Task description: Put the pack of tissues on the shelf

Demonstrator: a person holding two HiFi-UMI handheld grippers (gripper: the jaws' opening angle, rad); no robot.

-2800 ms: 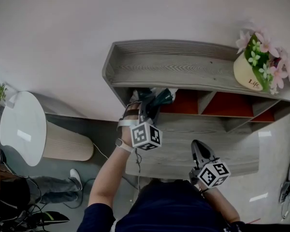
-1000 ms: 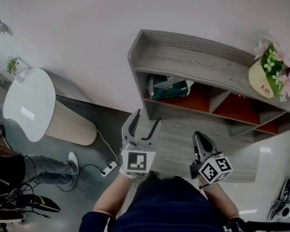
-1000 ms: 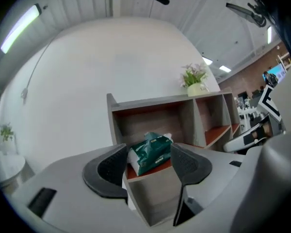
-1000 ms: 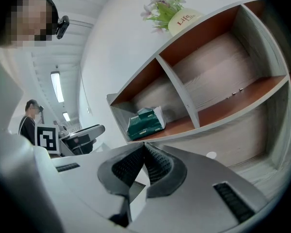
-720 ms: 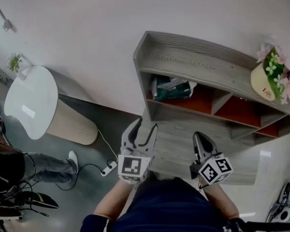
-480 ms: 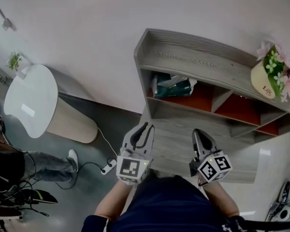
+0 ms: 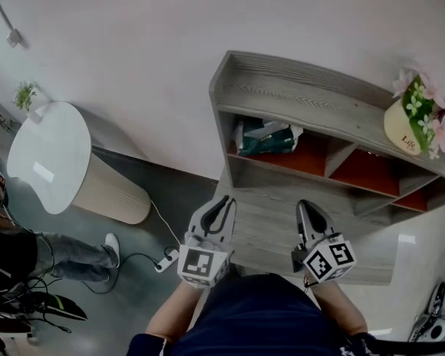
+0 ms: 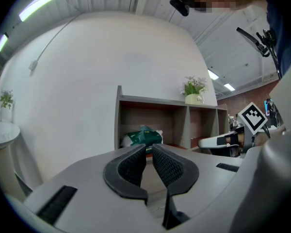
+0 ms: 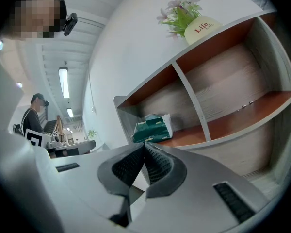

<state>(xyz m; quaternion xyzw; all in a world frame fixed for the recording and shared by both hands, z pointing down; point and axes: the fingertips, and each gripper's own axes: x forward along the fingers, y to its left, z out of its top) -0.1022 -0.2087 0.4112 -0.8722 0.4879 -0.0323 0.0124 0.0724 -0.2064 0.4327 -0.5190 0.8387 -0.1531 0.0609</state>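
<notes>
Green pack of tissues on shelf; left gripper just closed, right gripper shut

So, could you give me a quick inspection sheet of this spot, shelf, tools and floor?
Surface: grey wooden shelf against a white wall.
Job's things: green pack of tissues lying in the leftmost compartment.
Clutter: flower pot on the shelf top, right end.
Grippers: left gripper shut, empty, jaws just closed; right gripper shut, empty; both short of the shelf.
Cables: power strip and cord on the floor.
Surroundings: round white table; a person at the left edge.
</notes>
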